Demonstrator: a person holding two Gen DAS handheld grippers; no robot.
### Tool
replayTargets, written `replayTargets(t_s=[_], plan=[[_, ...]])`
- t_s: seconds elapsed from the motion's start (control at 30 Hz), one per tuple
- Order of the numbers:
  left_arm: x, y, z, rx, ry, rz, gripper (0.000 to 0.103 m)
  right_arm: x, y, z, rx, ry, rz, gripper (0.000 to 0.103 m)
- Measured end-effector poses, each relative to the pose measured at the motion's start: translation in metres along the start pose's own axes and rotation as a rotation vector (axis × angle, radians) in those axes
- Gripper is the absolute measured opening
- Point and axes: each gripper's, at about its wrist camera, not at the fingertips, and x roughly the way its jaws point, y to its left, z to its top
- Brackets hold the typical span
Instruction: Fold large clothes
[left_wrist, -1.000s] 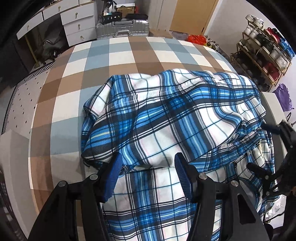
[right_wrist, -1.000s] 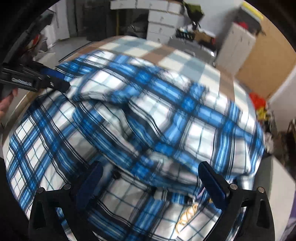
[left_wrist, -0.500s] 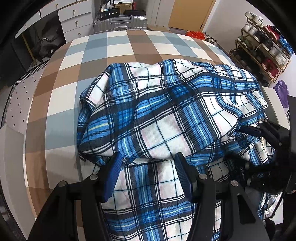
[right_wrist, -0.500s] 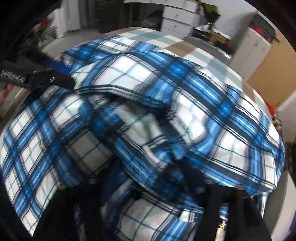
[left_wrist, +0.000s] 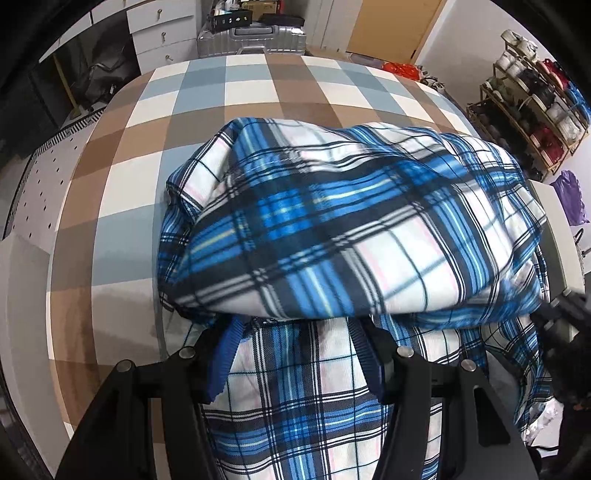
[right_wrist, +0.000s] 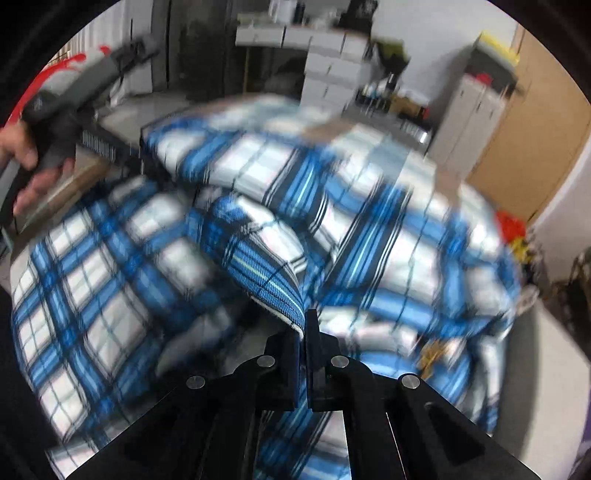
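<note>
A large blue, white and black plaid shirt (left_wrist: 351, 229) lies bunched on a surface with a brown, blue and white check cover (left_wrist: 155, 122). My left gripper (left_wrist: 295, 325) points down at the shirt's near part. Its blue-padded fingers (left_wrist: 221, 365) stand apart, cloth lies under them, and a thick fold hangs over their tips. My right gripper (right_wrist: 304, 325) is shut, pinching a fold of the shirt (right_wrist: 258, 173) at its tips. The right wrist view is blurred. In it a hand (right_wrist: 22, 147) holds the left gripper (right_wrist: 110, 147) at the shirt's far left edge.
Past the far edge stand a silver suitcase (left_wrist: 251, 35), white drawers (left_wrist: 159, 29) and a wooden door (left_wrist: 391, 26). On the right are a shoe rack (left_wrist: 535, 99), a purple bag (left_wrist: 569, 195) and a red bag (left_wrist: 400, 68). The check cover is bare to the left.
My right gripper went from wide open to shut on a fold of the shirt. The shirt's top layer has bunched toward my left gripper and now covers its fingertips. The left gripper stayed put.
</note>
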Motion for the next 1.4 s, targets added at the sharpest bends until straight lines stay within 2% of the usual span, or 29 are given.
replayTargets(t_s=[0.1, 0.13, 0.17, 0.2, 0.23, 0.27, 0.4, 0.43, 0.5, 0.57, 0.67, 0.77, 0.87, 0.9, 0.93, 1.07, 1.13, 1.2, 1.27, 1.3, 1.4], plan=[[-0.01, -0.003, 0.001, -0.017, -0.025, -0.027, 0.053, 0.019, 0.002, -0.006, 0.0, 0.061, 0.015, 0.008], [-0.017, -0.004, 0.001, -0.016, -0.042, -0.032, 0.053, 0.019, 0.001, -0.004, 0.013, 0.058, 0.034, 0.018], [-0.025, -0.005, 0.001, -0.016, -0.065, -0.034, 0.053, 0.019, -0.001, -0.001, 0.025, 0.057, 0.056, 0.039], [-0.036, -0.005, 0.001, -0.016, -0.094, -0.039, 0.053, 0.016, -0.005, 0.002, 0.047, 0.056, 0.097, 0.05], [-0.047, -0.004, 0.002, -0.017, -0.118, -0.046, 0.053, 0.011, -0.008, 0.006, 0.061, 0.053, 0.128, 0.068], [-0.057, -0.002, 0.002, -0.021, -0.137, -0.055, 0.053, 0.005, -0.011, 0.009, 0.069, 0.049, 0.151, 0.072], [-0.1, 0.005, 0.014, -0.045, -0.221, -0.079, 0.053, -0.023, -0.041, 0.029, 0.121, 0.009, 0.232, 0.073], [-0.105, 0.005, 0.02, -0.05, -0.231, -0.102, 0.053, -0.032, -0.044, 0.031, 0.142, -0.009, 0.24, 0.078], [-0.101, -0.002, 0.035, -0.054, -0.21, -0.148, 0.053, -0.041, -0.066, 0.047, 0.21, -0.054, 0.222, 0.084], [-0.081, -0.011, 0.054, -0.058, -0.159, -0.192, 0.053, -0.037, -0.086, 0.063, 0.288, -0.07, 0.198, 0.089], [-0.029, -0.014, 0.069, -0.103, -0.048, -0.225, 0.053, -0.003, -0.108, 0.088, 0.392, 0.003, 0.17, 0.089], [0.015, -0.011, 0.065, -0.113, 0.025, -0.171, 0.053, 0.04, -0.123, 0.09, 0.447, 0.091, 0.151, 0.089], [0.036, -0.002, 0.055, -0.096, 0.031, -0.181, 0.053, 0.08, -0.135, 0.066, 0.488, 0.254, 0.096, 0.089], [0.036, -0.001, 0.051, -0.087, 0.023, -0.191, 0.053, 0.086, -0.135, 0.056, 0.481, 0.266, 0.1, 0.089], [0.037, 0.0, 0.049, -0.069, 0.01, -0.198, 0.053, 0.08, -0.131, 0.05, 0.44, 0.223, 0.074, 0.089], [0.029, -0.004, 0.047, -0.041, 0.017, -0.16, 0.053, 0.071, -0.111, 0.026, 0.387, 0.267, 0.057, 0.09], [0.017, -0.01, 0.043, -0.023, 0.018, -0.099, 0.053, 0.052, -0.104, 0.017, 0.395, 0.243, 0.08, 0.09], [-0.001, -0.018, 0.033, 0.004, -0.01, -0.023, 0.053, 0.019, -0.098, 0.005, 0.444, 0.18, 0.13, 0.09], [-0.023, -0.023, 0.016, 0.047, -0.055, -0.018, 0.053, -0.017, -0.091, -0.006, 0.499, 0.083, 0.215, 0.089], [-0.036, -0.024, 0.004, 0.062, -0.083, -0.023, 0.053, -0.044, -0.084, -0.015, 0.523, 0.005, 0.276, 0.089], [-0.071, -0.028, -0.03, 0.074, -0.148, -0.031, 0.053, -0.102, -0.061, -0.035, 0.535, -0.171, 0.342, 0.094]])
